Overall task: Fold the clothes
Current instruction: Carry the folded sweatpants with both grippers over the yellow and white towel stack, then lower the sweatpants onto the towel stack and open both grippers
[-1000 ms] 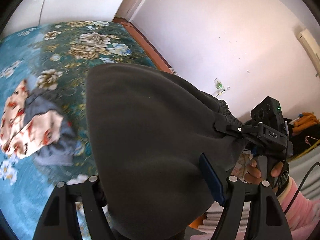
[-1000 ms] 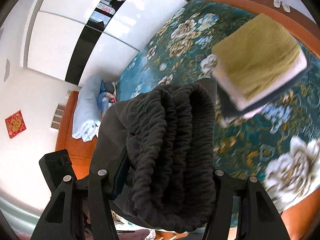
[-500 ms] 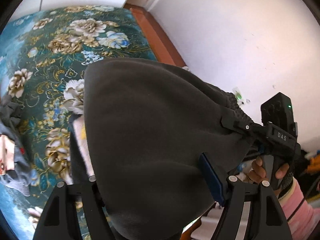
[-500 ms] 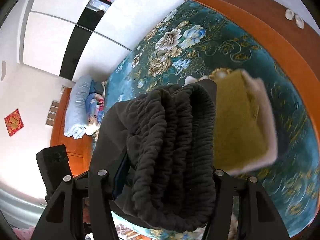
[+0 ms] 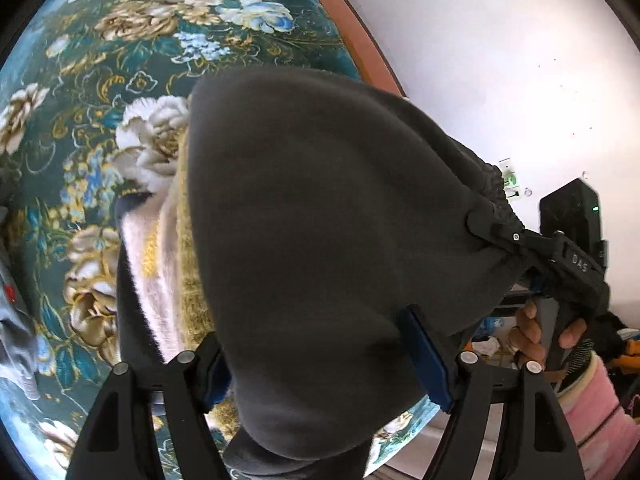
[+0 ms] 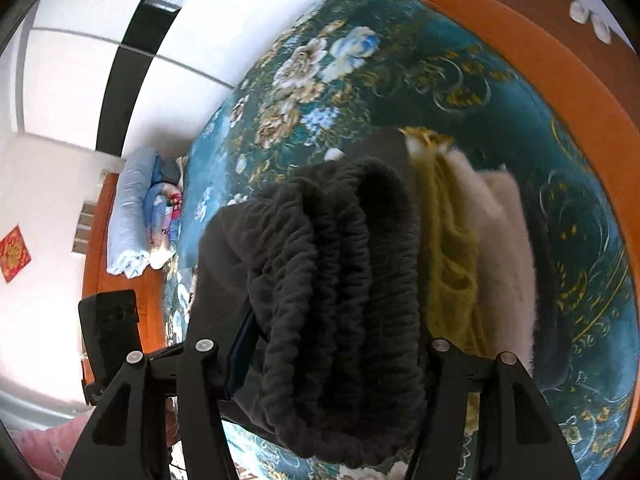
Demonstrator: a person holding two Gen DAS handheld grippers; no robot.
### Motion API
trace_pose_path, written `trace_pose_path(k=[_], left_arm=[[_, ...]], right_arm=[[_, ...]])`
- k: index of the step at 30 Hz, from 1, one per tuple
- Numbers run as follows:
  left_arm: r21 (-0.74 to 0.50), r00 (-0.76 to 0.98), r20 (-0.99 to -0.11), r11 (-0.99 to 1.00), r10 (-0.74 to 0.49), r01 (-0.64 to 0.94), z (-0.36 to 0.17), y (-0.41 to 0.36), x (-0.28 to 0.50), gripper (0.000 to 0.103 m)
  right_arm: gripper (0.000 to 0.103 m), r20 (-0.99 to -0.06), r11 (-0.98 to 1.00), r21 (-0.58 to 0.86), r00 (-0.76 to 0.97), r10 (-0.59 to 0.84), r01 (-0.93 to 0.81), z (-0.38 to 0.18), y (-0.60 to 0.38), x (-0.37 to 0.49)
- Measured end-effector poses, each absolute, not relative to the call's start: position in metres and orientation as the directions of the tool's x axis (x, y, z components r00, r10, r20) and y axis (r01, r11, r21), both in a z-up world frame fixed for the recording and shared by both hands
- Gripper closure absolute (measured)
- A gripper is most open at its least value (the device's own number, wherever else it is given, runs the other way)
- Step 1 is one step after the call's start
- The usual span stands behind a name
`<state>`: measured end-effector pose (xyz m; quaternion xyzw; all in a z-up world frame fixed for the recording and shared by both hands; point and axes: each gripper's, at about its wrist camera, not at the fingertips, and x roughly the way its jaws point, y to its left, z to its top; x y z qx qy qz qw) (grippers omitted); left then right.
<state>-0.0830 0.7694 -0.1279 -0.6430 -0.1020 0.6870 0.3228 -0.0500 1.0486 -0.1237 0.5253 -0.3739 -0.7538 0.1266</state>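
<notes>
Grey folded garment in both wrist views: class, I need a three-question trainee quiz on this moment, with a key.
1. True or false: both claws are shut on the grey garment.
2. What colour is the top item of the folded stack beside it? A red, B mustard yellow, C black.
3. Fill in: the stack lies on a teal ____ bedspread.

Key: 1 true, the left claw and right claw each clamp it. 2 B. 3 floral.
</notes>
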Motion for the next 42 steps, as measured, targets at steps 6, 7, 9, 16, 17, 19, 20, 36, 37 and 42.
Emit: trace_pose_path(k=[6, 7, 9, 16, 17, 19, 20, 36, 37, 42], left_arm=[[-0.557, 0.016, -0.813, -0.77, 0.582, -0.31, -0.112, 0.76, -0.087, 0.024], [-0.545, 0.002, -0.818, -0.775, 0.575, -0.319, -0.106, 0.759, -0.086, 0.024], [-0.521, -0.027, -0.828, -0.785, 0.561, -0.336, -0.095, 0.757, -0.084, 0.024], [-0.425, -0.125, -0.85, -0.806, 0.512, -0.411, -0.055, 0.761, -0.073, 0.024], [-0.405, -0.137, -0.853, -0.803, 0.504, -0.437, -0.05, 0.769, -0.069, 0.024], [-0.371, -0.14, -0.864, -0.798, 0.484, -0.476, -0.057, 0.785, -0.07, 0.024], [-0.355, -0.131, -0.873, -0.797, 0.469, -0.49, -0.064, 0.793, -0.071, 0.024], [-0.185, -0.266, -0.9, -0.856, 0.345, -0.483, -0.039, 0.779, -0.003, 0.023], [-0.183, -0.281, -0.894, -0.857, 0.349, -0.482, -0.035, 0.774, 0.005, 0.02], [-0.167, -0.364, -0.852, -0.856, 0.375, -0.49, -0.01, 0.75, 0.043, 0.0]], right_arm=[[0.038, -0.691, -0.678, 0.703, -0.432, -0.58, -0.214, -0.124, 1.053, -0.043], [0.038, -0.692, -0.68, 0.701, -0.433, -0.578, -0.213, -0.122, 1.053, -0.042], [0.032, -0.705, -0.699, 0.682, -0.451, -0.548, -0.216, -0.113, 1.059, -0.036], [0.03, -0.736, -0.786, 0.584, -0.54, -0.408, -0.202, -0.064, 1.077, -0.011], [0.03, -0.72, -0.791, 0.588, -0.554, -0.418, -0.167, -0.055, 1.071, -0.009], [0.03, -0.711, -0.792, 0.593, -0.556, -0.43, -0.144, -0.052, 1.063, -0.009], [0.03, -0.711, -0.791, 0.594, -0.552, -0.435, -0.142, -0.054, 1.06, -0.009], [0.021, -0.709, -0.824, 0.554, -0.584, -0.395, -0.116, -0.029, 1.033, 0.033], [0.02, -0.715, -0.832, 0.545, -0.578, -0.393, -0.108, -0.027, 1.026, 0.041], [0.014, -0.743, -0.886, 0.456, -0.585, -0.325, -0.088, -0.018, 0.98, 0.082]])
